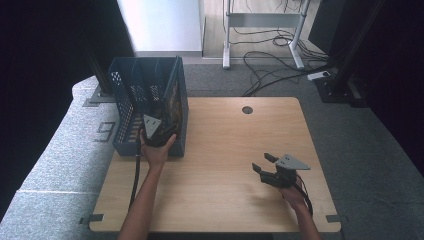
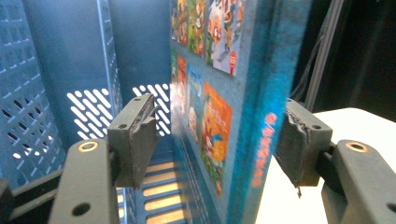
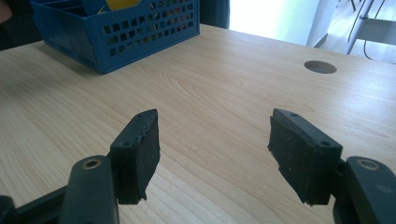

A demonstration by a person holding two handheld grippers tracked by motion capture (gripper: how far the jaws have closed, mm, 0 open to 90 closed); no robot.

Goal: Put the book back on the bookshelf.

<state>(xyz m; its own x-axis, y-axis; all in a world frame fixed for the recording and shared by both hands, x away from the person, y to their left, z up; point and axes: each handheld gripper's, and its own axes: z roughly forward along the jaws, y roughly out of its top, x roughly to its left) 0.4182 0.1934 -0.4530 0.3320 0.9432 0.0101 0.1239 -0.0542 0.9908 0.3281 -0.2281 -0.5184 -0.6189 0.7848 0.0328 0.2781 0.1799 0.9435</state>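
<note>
The right tool hovers low over the pale wooden bench, jaws spread and empty. Farther off, the left tool reaches into the blue perforated plastic crate; its jaws straddle a colourful picture book with a teal spine standing upright inside, pads apart from it

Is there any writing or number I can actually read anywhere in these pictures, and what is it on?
"9": large grey figure on the floor mat left of the blue crate.
Orange characters down the book's spine: too blurred to read.
Small print on the book's picture cover: blurred, unreadable.
Nothing legible on the table.
</note>
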